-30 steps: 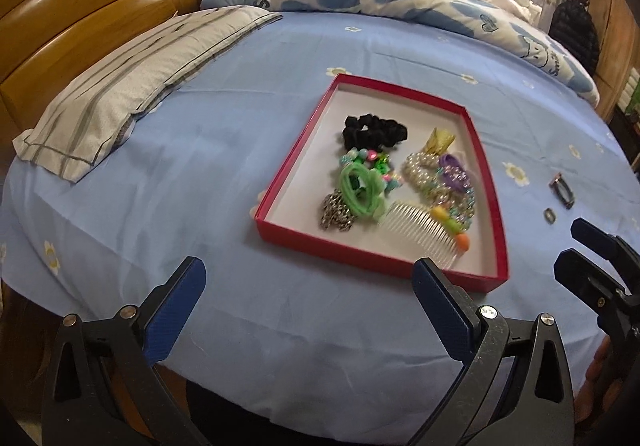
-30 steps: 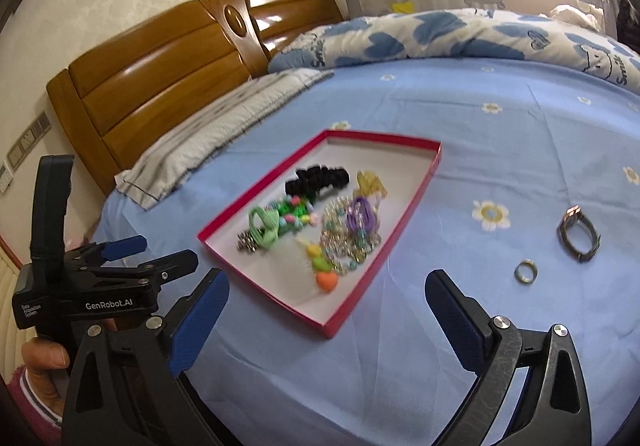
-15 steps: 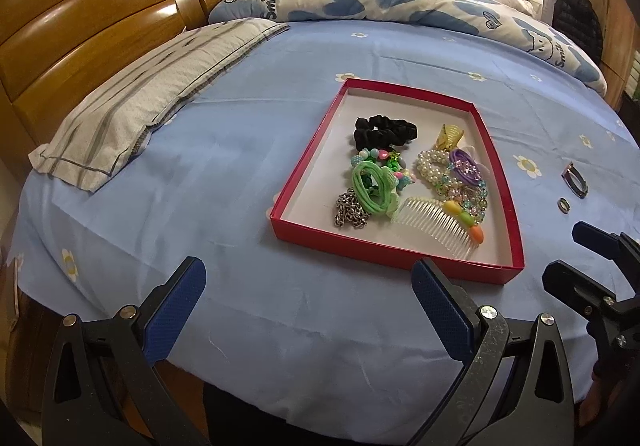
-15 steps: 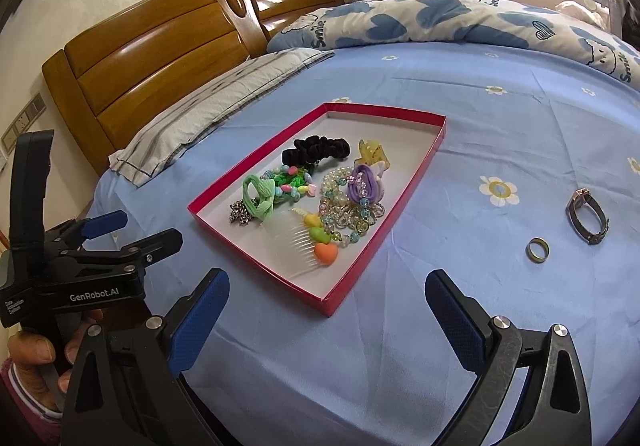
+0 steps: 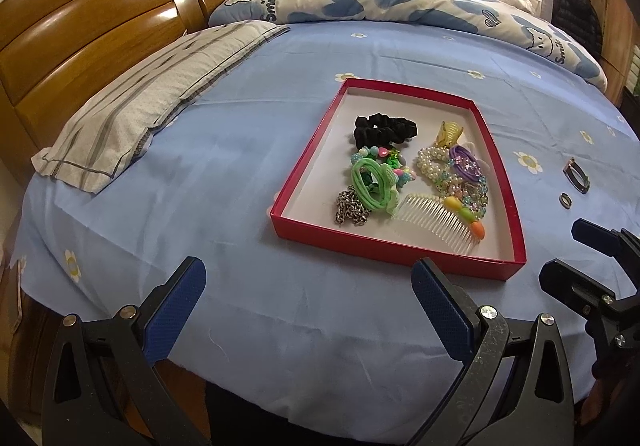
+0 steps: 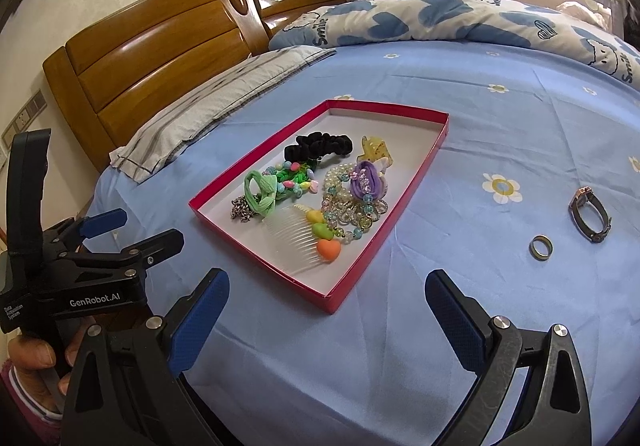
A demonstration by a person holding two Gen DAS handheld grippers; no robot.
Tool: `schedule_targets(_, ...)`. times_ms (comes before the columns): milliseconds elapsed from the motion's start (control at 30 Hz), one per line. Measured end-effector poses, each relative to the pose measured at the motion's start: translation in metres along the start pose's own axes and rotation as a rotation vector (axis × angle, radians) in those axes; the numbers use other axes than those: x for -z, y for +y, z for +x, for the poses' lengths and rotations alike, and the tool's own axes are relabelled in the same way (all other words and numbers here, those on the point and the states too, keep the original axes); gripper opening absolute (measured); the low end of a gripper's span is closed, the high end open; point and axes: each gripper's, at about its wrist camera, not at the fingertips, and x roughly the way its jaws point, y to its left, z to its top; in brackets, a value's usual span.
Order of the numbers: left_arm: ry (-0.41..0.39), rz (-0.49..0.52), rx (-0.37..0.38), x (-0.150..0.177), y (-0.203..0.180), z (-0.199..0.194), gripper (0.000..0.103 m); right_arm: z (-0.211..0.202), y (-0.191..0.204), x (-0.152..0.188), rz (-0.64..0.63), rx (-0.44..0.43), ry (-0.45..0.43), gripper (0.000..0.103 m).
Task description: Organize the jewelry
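Note:
A red-walled tray (image 5: pixel 400 246) (image 6: pixel 356 278) lies on the blue bedsheet. It holds a black scrunchie (image 5: pixel 384 130), green hair ties (image 5: pixel 372 186), a silver chain (image 5: pixel 350 208), a clear comb (image 5: pixel 436 220), pearl and bead bracelets (image 5: pixel 452 174) and a yellow clip (image 5: pixel 450 132). A ring (image 6: pixel 541 247) (image 5: pixel 565 200) and a watch (image 6: pixel 590 215) (image 5: pixel 576 176) lie on the sheet right of the tray. My left gripper (image 5: pixel 310 304) is open and empty, near the bed's front edge. My right gripper (image 6: pixel 326 312) is open and empty, near the tray's front right corner.
A striped pillow (image 5: pixel 160 94) lies at the left by the wooden headboard (image 5: pixel 80 30). A blue-patterned quilt (image 5: pixel 400 6) is bunched along the far side. The bed's front edge (image 5: pixel 320 418) drops off just below the grippers.
Both grippers have pulled back and up from the tray, so the tray sits farther off in both views. Both stay open. Nothing on the bed has moved.

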Motion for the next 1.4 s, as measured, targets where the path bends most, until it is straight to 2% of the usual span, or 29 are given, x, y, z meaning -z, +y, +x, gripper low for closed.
schedule_targets(1400,0.011,0.001,0.009,-0.0001,-0.0004,0.0027,0.103,0.0009,0.0025,-0.0001,-0.007,0.001,0.001,0.100)
